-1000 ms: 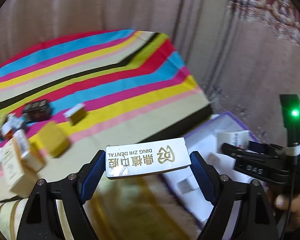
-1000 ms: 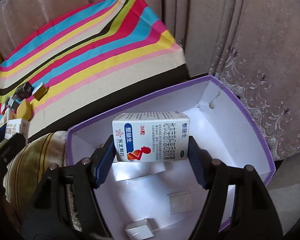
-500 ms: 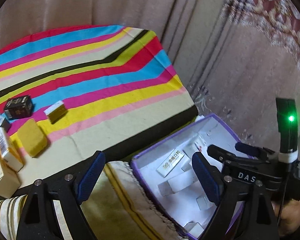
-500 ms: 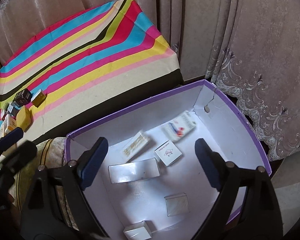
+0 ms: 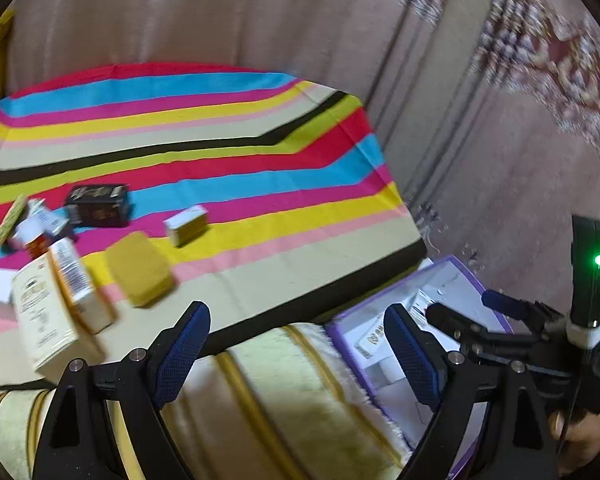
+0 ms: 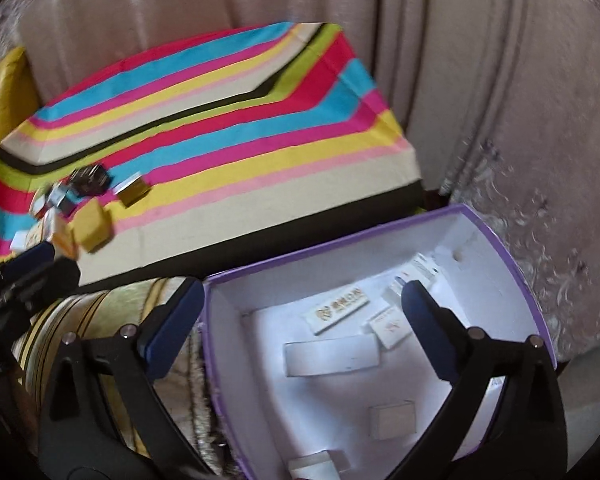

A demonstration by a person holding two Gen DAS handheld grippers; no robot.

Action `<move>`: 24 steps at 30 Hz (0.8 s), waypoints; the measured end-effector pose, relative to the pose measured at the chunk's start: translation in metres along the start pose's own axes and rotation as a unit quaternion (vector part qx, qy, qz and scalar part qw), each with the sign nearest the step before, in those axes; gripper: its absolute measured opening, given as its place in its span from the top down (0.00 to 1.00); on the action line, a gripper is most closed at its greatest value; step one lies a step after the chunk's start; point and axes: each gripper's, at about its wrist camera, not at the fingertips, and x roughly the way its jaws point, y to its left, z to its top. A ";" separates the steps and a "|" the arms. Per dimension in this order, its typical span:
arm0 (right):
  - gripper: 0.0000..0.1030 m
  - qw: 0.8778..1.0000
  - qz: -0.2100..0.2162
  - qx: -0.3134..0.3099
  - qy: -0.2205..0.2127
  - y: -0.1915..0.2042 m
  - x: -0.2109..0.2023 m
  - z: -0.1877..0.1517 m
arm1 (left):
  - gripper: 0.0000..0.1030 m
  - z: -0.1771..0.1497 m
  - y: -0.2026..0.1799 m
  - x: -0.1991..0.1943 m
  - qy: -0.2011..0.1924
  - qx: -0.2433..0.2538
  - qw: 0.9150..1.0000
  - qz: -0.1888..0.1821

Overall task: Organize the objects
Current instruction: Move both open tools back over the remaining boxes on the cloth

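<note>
Roughly halfway: several small boxes lie inside the purple bin, while more boxes wait near the striped table's left edge. Left gripper and right gripper are both spread, empty.

The striped cloth runs in bands of red, sky blue, magenta, yellow, pale pink, beige, black and lime green. On it lies a mustard-yellow block, with a black box bearing pale lettering behind it and a small white-topped, tan-sided box to the block's right. Left of the block stand cream and orange cartons. Right of the cloth, the storage box has a purple rim and white inside, holding white boxes, one with gold lettering. The curtain behind is dusty pink with a paler floral pattern. Both claws carry dark blue pads on black frames.
</note>
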 end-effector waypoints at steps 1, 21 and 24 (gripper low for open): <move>0.03 1.000 0.003 -0.006 0.003 0.004 0.001 0.000 | 0.13 -0.001 0.006 -0.003 -0.001 -0.005 1.000 0.008; 0.03 0.985 0.135 -0.082 0.066 0.124 0.016 -0.016 | 0.01 -0.006 0.138 -0.058 0.016 0.046 0.998 0.032; 0.03 0.985 0.134 -0.085 0.064 0.131 0.016 -0.013 | 0.00 0.001 0.149 -0.051 0.033 0.094 0.995 0.016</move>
